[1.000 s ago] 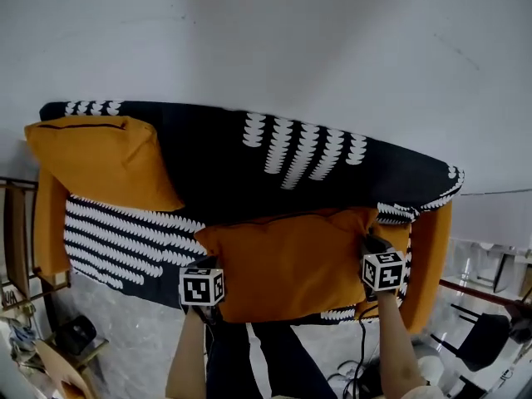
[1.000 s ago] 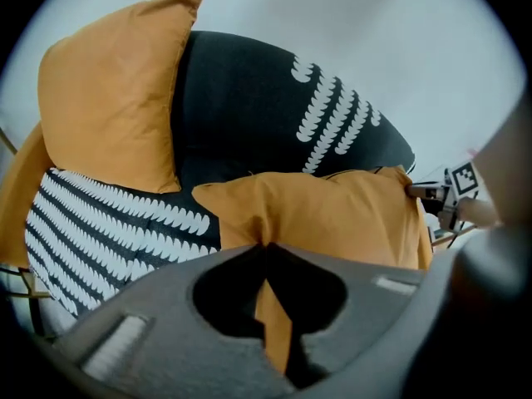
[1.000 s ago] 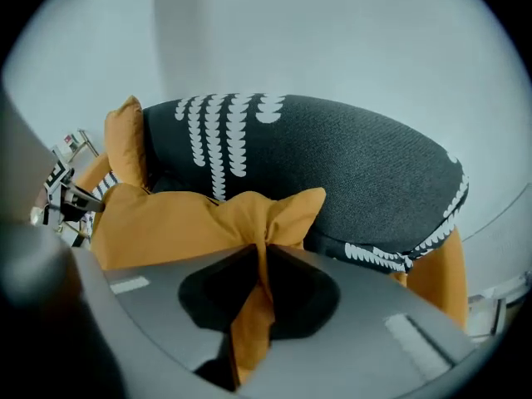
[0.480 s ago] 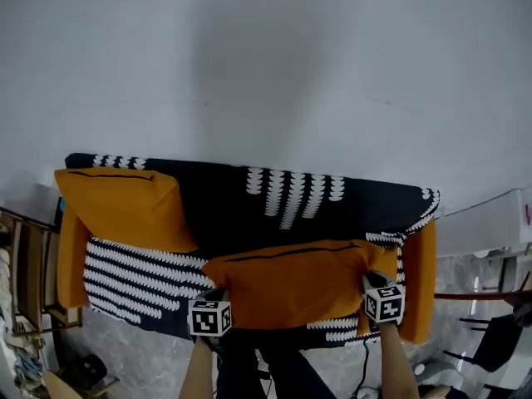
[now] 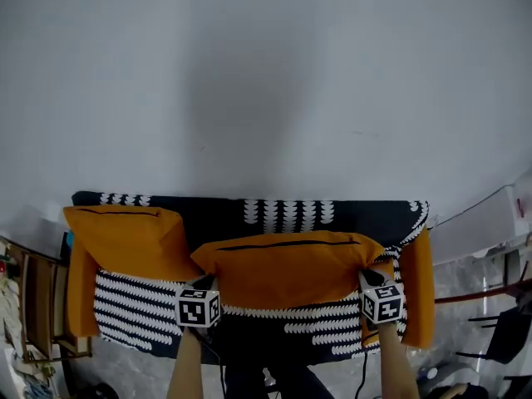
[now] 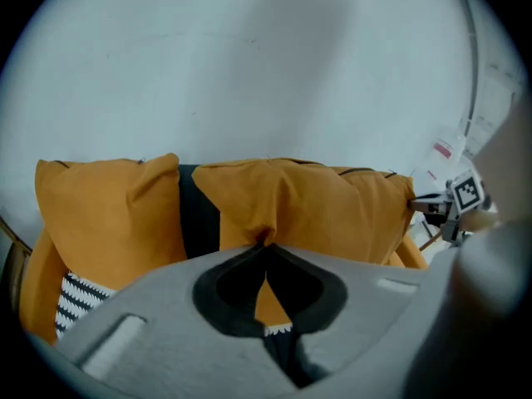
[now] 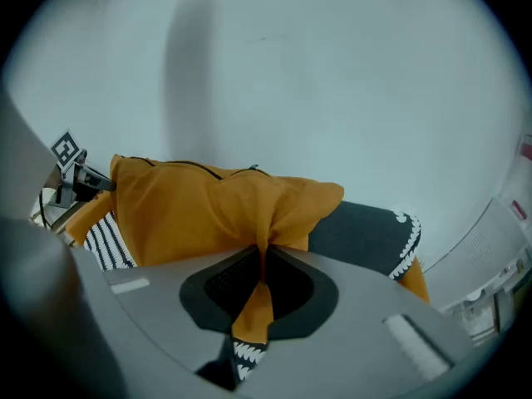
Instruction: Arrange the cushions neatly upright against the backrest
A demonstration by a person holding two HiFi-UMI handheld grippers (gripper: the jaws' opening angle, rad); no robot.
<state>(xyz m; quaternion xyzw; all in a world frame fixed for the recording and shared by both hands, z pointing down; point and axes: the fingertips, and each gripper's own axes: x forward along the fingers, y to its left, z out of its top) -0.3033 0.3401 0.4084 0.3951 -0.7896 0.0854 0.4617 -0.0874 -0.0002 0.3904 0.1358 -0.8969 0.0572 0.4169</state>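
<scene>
A sofa under a black throw with white pattern (image 5: 291, 214) stands against the wall. Both grippers hold one orange cushion (image 5: 287, 268) up in front of the backrest, zip edge on top. My left gripper (image 5: 208, 284) is shut on its lower left corner, and the fabric is pinched between the jaws (image 6: 264, 243). My right gripper (image 5: 371, 276) is shut on the lower right corner, with cloth bunched in the jaws (image 7: 263, 260). A second orange cushion (image 5: 125, 235) leans on the backrest at the left, just beside the held one (image 6: 108, 214).
Orange sofa arms stand at the left (image 5: 81, 289) and right (image 5: 420, 289). A white wall (image 5: 266, 81) rises behind the sofa. Wooden furniture (image 5: 37, 306) stands at the left, a dark chair (image 5: 507, 331) and a white box (image 5: 478, 231) at the right.
Both grippers have risen with the cushion, bringing it from flat on the seat to upright before the backrest. The head view has tilted up and shows more wall.
</scene>
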